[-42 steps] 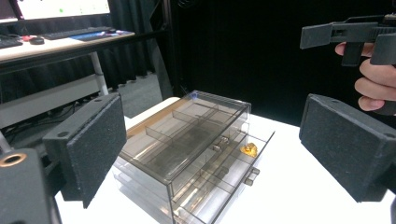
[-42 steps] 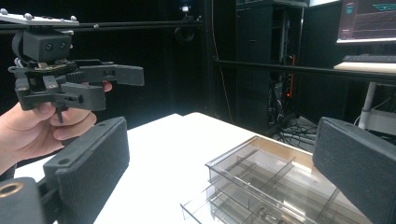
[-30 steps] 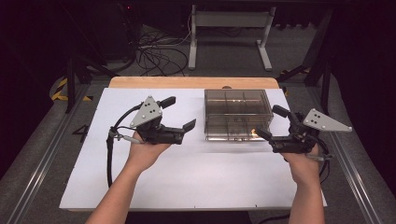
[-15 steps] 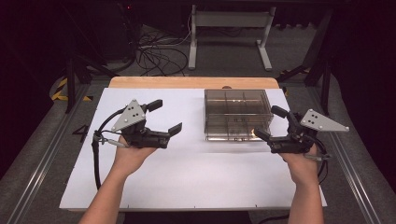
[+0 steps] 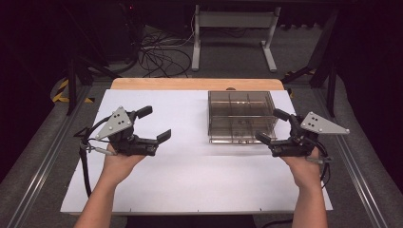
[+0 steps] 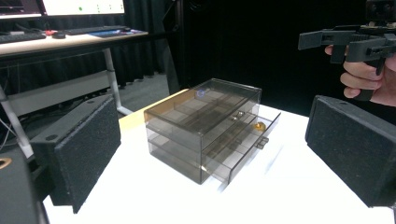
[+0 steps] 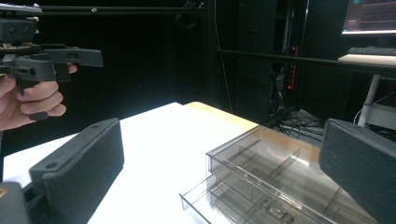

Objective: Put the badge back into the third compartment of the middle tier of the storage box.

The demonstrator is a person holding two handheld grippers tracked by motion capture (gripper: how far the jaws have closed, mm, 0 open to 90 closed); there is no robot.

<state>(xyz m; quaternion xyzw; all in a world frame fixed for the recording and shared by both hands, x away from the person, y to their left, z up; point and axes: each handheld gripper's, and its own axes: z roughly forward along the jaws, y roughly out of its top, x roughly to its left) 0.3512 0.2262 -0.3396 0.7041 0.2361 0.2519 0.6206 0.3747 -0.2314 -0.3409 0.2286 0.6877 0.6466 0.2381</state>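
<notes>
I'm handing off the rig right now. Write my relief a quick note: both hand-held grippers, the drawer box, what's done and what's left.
Left hand-held gripper: open, empty, held above the white table, well left of the box and apart from it.
Right hand-held gripper: open, empty, at the box's front right corner; contact can't be judged.
Clear drawer box: back right of the table, one drawer pulled partly out, with a small orange object inside.
Done: drawer is part open.
Left: probably dealing with the drawer or its contents; nothing is gripped yet.
</notes>
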